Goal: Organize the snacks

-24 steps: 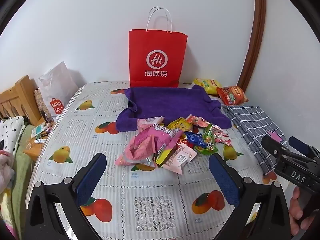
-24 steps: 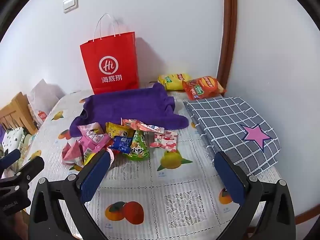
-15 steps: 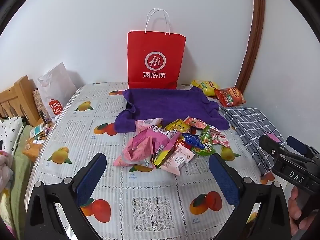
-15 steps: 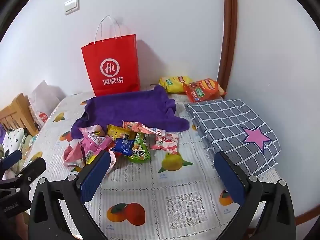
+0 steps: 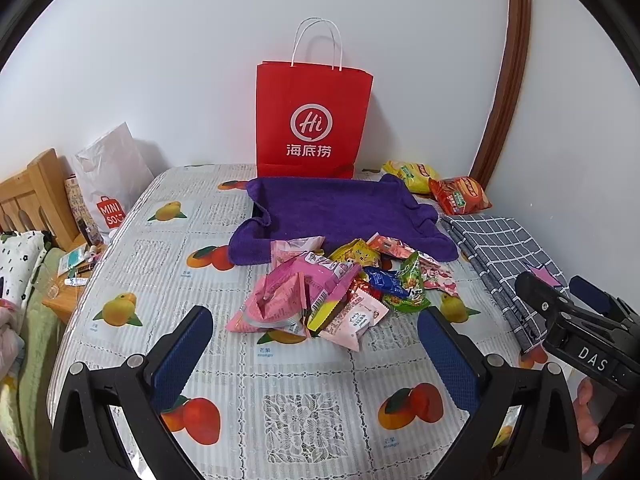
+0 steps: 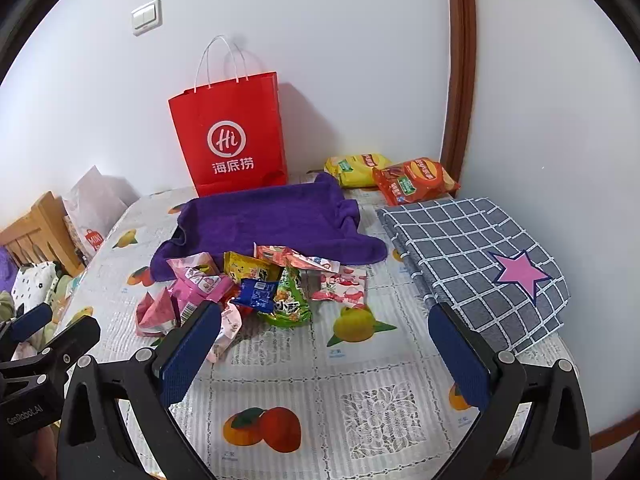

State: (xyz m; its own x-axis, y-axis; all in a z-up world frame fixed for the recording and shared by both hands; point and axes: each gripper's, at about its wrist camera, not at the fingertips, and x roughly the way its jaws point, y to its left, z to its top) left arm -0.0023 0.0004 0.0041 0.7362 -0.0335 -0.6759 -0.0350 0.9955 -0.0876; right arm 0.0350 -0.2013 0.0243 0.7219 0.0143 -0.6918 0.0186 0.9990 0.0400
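Note:
A heap of small snack packets (image 5: 336, 288) (image 6: 256, 284) lies mid-table on the fruit-print tablecloth (image 5: 304, 404), just in front of a purple towel (image 5: 340, 208) (image 6: 272, 220) shaped like a shallow tray. A yellow chip bag (image 5: 408, 170) (image 6: 356, 168) and a red chip bag (image 5: 460, 196) (image 6: 416, 180) lie at the back right. My left gripper (image 5: 316, 344) stands open on the near side of the heap, nothing between its fingers. My right gripper (image 6: 324, 336) is open too, near side of the heap and right of the left one, empty.
A red paper bag (image 5: 314, 120) (image 6: 232, 136) stands against the wall behind the towel. A grey checked cloth with a pink star (image 6: 480, 256) covers the table's right side. A white shopping bag (image 5: 108, 176) and a wooden bedframe (image 5: 28, 200) sit off the left edge.
Both views have drifted back and up slightly, so the heap and towel sit a little lower and smaller. Both grippers stay open and nothing on the table has moved.

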